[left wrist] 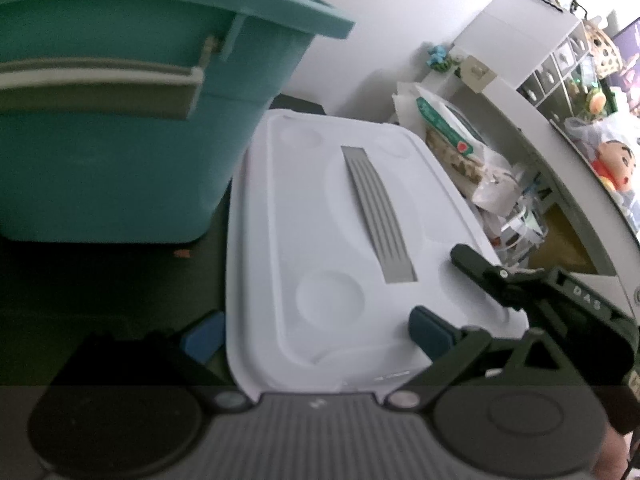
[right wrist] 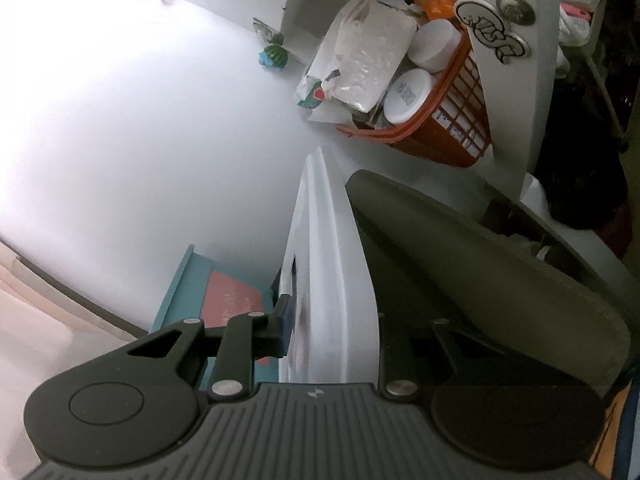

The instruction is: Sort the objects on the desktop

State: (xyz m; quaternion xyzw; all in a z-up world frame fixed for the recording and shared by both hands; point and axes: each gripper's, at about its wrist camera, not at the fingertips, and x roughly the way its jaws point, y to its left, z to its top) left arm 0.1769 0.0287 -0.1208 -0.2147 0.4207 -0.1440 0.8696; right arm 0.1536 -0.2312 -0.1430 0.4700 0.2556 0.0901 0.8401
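Note:
A white lid [left wrist: 340,220] with a grey ribbed handle strip [left wrist: 378,216] lies tilted beside a teal storage bin [left wrist: 120,120]. My left gripper [left wrist: 316,336] is open. Its left blue pad [left wrist: 204,340] sits just off the lid's left edge, and its right pad [left wrist: 430,330] is over the lid's near surface. My right gripper [left wrist: 480,268] clamps the lid's right edge. In the right wrist view the lid [right wrist: 336,272] runs edge-on between the fingers of my right gripper [right wrist: 332,328]. The left finger pad [right wrist: 284,322] presses on it, while the other pad is hidden behind the lid.
An orange basket [right wrist: 460,128] of jars and packets stands against a white shelf unit [left wrist: 520,28]. Packets and bags [left wrist: 460,148] pile up right of the lid. A plush toy [left wrist: 616,160] lies on the curved white counter [left wrist: 560,168]. The teal bin [right wrist: 180,292] shows something pink inside.

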